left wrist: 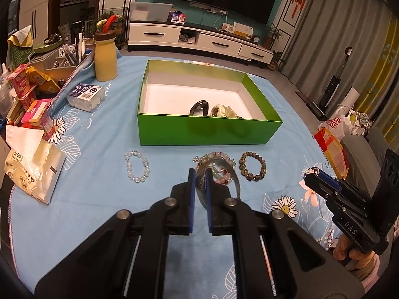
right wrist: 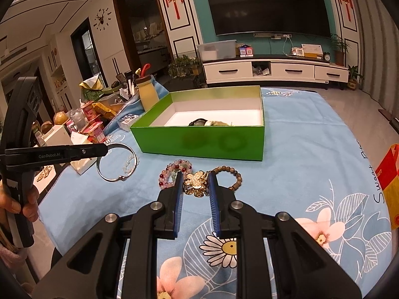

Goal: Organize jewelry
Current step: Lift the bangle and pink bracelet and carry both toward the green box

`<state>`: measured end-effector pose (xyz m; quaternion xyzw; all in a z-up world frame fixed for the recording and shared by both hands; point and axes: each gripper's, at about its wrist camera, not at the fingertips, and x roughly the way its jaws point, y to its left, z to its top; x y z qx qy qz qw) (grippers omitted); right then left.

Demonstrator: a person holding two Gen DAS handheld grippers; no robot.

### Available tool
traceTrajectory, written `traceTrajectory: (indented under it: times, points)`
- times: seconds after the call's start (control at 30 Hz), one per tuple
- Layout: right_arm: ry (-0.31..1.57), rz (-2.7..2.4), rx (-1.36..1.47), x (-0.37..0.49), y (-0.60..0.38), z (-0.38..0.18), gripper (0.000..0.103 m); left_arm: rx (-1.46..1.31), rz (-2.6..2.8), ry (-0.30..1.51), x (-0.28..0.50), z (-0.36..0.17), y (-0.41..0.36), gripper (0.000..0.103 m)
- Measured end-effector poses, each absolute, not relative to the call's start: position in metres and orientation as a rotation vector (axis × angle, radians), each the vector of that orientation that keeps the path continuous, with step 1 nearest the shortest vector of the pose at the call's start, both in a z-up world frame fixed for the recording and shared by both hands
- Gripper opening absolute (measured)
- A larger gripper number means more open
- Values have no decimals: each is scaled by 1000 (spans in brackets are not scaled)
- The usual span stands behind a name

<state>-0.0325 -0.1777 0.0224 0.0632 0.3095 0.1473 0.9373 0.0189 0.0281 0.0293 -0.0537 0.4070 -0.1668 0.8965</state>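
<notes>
My left gripper is shut on a thin silver bangle, which hangs from its tip above the blue cloth in the right wrist view. My right gripper is shut on a gold flower bracelet. On the cloth lie a clear bead bracelet, a pink bead bracelet and a brown bead bracelet. Behind them stands an open green box holding a dark bangle and a pale green piece.
A yellow bottle, a small labelled pack, a tissue bag and snack packets crowd the table's left side. A red and yellow package sits at the right edge. A hand grips the left tool.
</notes>
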Motion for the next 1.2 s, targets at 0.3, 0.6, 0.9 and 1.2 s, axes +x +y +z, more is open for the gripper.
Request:
traceTrajectory:
  times: [0.3, 0.6, 0.9, 1.2]
  points:
    - [613, 297, 154, -39, -187, 22, 20, -99, -342, 840, 15, 36, 20, 7]
    - [590, 298, 181, -46, -198, 24, 20, -80, -354, 837, 11, 42, 8, 7]
    - [573, 295, 191, -49, -202, 26, 20, -70, -358, 825, 12, 48, 3, 7]
    - [556, 311, 180, -44, -198, 31, 20, -77, -358, 819, 17, 52, 2, 7]
